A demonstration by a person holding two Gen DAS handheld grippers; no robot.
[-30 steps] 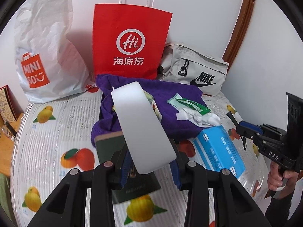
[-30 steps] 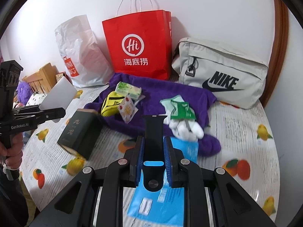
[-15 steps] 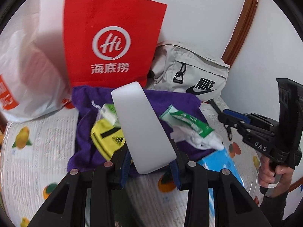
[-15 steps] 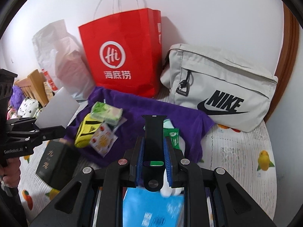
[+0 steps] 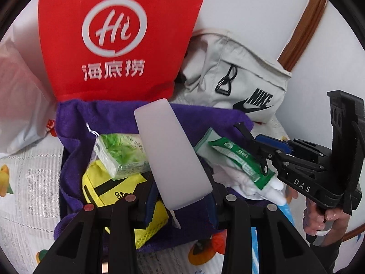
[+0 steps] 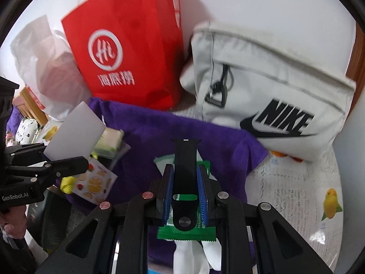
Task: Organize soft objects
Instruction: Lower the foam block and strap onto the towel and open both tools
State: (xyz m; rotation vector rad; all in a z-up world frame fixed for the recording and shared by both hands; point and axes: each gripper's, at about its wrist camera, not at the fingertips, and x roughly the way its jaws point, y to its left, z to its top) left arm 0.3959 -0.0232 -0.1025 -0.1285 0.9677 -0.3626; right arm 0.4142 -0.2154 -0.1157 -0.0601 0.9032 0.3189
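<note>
White and smooth, the flat pad (image 5: 171,155) sat clamped in the left tongs (image 5: 180,196) above the purple towel (image 5: 114,116). The right tongs (image 6: 186,191) squeezed a black watch strap (image 6: 185,159) over the towel too. Either could slip out and fall if the grip loosened.

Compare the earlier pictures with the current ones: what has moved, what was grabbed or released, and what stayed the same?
Both grippers moved forward toward the red bag and Nike bag, which now look larger. The dark box and blue pack have slipped almost out of view. Nothing was grabbed or released: the left gripper still holds the white pad, the right gripper the black strap. Items on the purple towel stayed put.
</note>
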